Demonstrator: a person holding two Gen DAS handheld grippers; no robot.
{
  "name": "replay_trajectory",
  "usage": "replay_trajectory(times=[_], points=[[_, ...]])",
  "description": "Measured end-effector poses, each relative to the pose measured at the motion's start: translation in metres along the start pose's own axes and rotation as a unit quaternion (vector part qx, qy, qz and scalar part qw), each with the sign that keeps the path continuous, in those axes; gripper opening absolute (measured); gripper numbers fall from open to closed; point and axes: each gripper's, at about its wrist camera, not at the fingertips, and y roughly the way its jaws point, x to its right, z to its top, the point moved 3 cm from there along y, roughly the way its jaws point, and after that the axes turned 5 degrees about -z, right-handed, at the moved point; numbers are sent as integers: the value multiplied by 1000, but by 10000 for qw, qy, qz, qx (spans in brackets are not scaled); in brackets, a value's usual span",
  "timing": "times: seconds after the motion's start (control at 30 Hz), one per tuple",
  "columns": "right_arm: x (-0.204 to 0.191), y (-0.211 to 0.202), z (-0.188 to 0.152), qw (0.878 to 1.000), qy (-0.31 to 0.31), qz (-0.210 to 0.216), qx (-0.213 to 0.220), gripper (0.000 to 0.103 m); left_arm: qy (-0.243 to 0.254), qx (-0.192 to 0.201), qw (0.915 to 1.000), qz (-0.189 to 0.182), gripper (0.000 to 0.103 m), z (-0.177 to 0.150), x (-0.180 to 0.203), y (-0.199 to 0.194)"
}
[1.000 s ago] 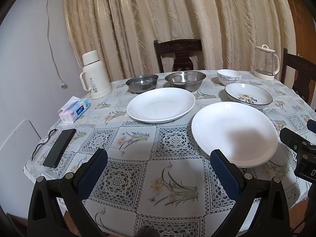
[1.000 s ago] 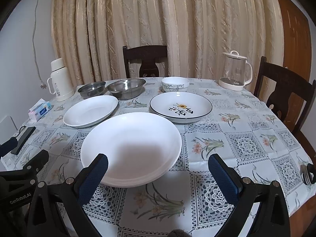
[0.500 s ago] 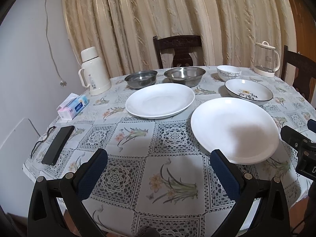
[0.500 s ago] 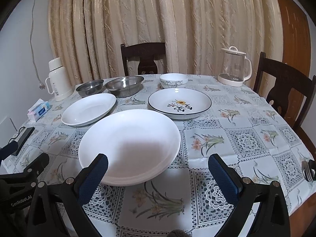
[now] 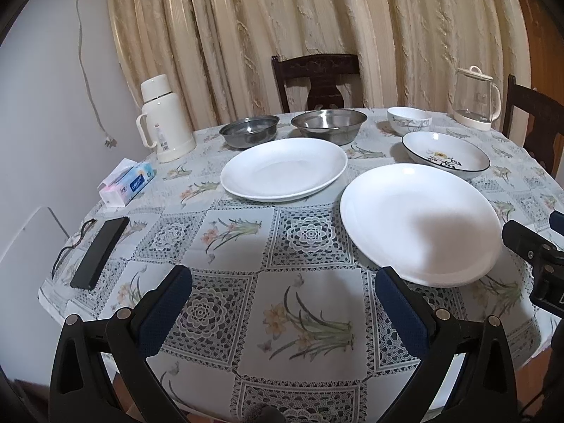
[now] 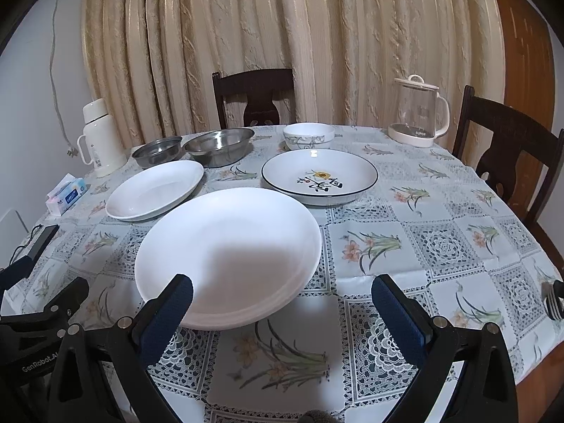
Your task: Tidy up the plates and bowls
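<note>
Two white plates sit on my table: the big plate (image 6: 229, 253) is right in front of me, and the small plate (image 5: 283, 167) is farther back to the left. Both are round, smooth and plain. My left gripper (image 5: 283, 301) is wide open and holds nothing. My right gripper (image 6: 282, 305) is wide open too, with the big plate's near edge between its fingers.
</note>
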Motion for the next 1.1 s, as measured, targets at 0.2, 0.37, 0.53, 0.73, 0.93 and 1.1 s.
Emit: replay_trajectory(times=[0.2, 0.37, 0.53, 0.73, 0.93, 1.1], points=[[1, 2, 0, 10000, 42, -12, -49, 103, 6, -66, 10000, -19, 103, -1, 1, 3], [2, 3, -1, 10000, 39, -18, -66, 103, 25, -104, 9999, -35, 103, -2, 2, 5], [3, 5, -2, 9999, 62, -29, -88, 103, 42, -146, 9999, -43, 103, -3, 3, 7], [5, 7, -3, 9999, 67, -44, -120, 103, 85, -202, 9997, -72, 103, -5, 7, 9], [14, 14, -4, 9995, 169, -110, -236, 103, 4, -332, 9993, -158, 103, -8, 4, 17], [20, 19, -5, 9990, 283, -142, -302, 103, -34, -394, 9991, -137, 103, -9, 4, 21]])
